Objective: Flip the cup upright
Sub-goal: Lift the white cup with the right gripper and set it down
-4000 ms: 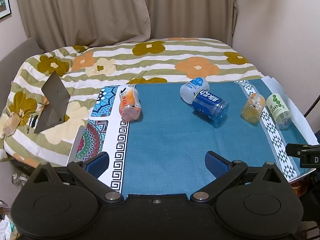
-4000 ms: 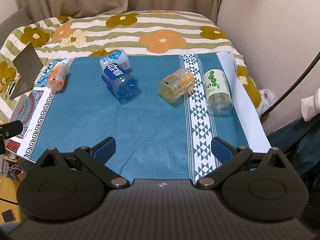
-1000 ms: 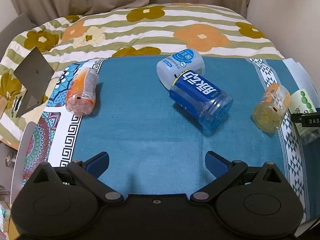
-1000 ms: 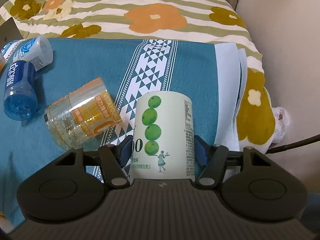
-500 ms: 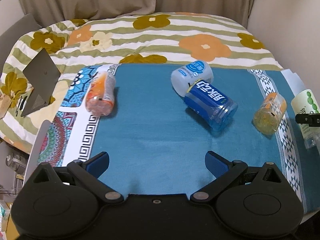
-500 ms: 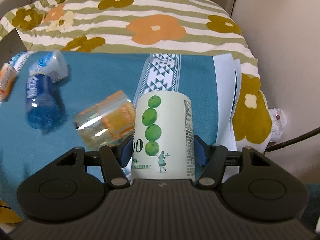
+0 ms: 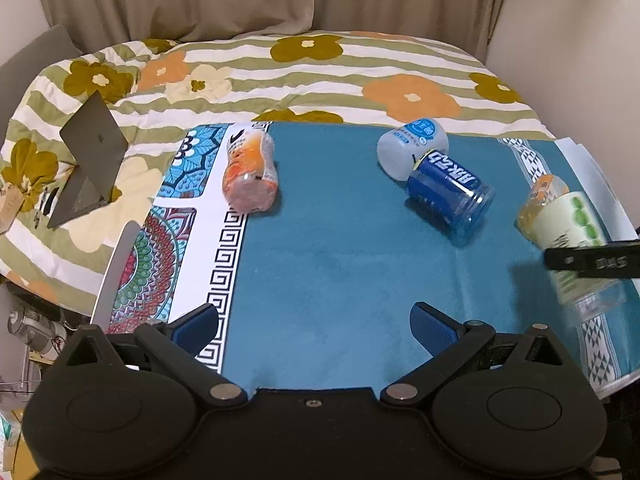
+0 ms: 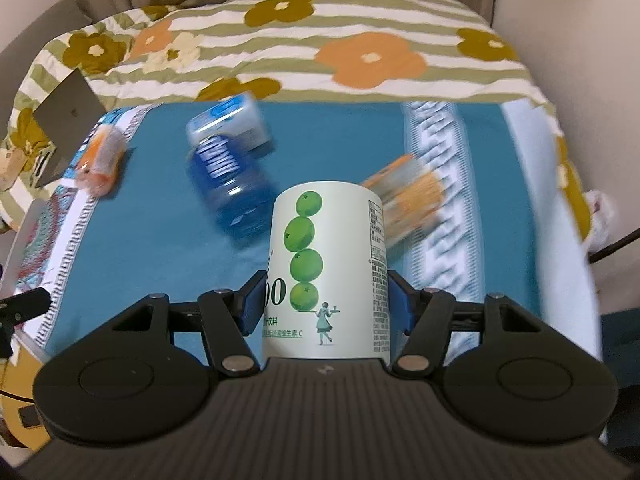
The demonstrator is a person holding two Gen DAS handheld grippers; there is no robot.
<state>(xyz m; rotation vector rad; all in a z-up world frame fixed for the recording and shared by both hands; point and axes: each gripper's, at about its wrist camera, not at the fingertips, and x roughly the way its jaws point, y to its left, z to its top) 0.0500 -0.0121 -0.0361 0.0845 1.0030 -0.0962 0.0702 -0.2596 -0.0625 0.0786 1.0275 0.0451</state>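
1. A bed (image 7: pixel 320 68) with a floral striped quilt filled the room, and a teal cloth (image 7: pixel 340 248) with patterned borders lay spread across its near part.
2. An open grey laptop (image 7: pixel 86 160) stood on the quilt at the far left, well apart from the cups.
3. The left claw (image 7: pixel 316 324) hovered over the near edge of the cloth with its blue pads wide apart, holding nothing.
4. The right claw (image 8: pixel 326 304) was closed on the task's cup, a pale cup with green fruit print (image 8: pixel 328 272), one pad pressed to each side of its lower body.
5. That cup was lifted off the cloth at the right side of the bed; in the left wrist view it showed tilted and motion-blurred (image 7: pixel 572 236), with its clear end lowest.
6. Four other cups lay on their sides on the cloth: a blue one (image 7: pixel 450 192) touching a white one (image 7: pixel 412 146), an orange and clear one (image 7: pixel 540 200) near the right border, and an orange one (image 7: pixel 250 176) near the left border.
7. Risk, as a judgement: the thin cup could slip or buckle in the grip during the swing, since the pads held only its lower part.
8. A further risk: set down on the soft bedding, it could topple, or knock the orange and clear cup just beside it.
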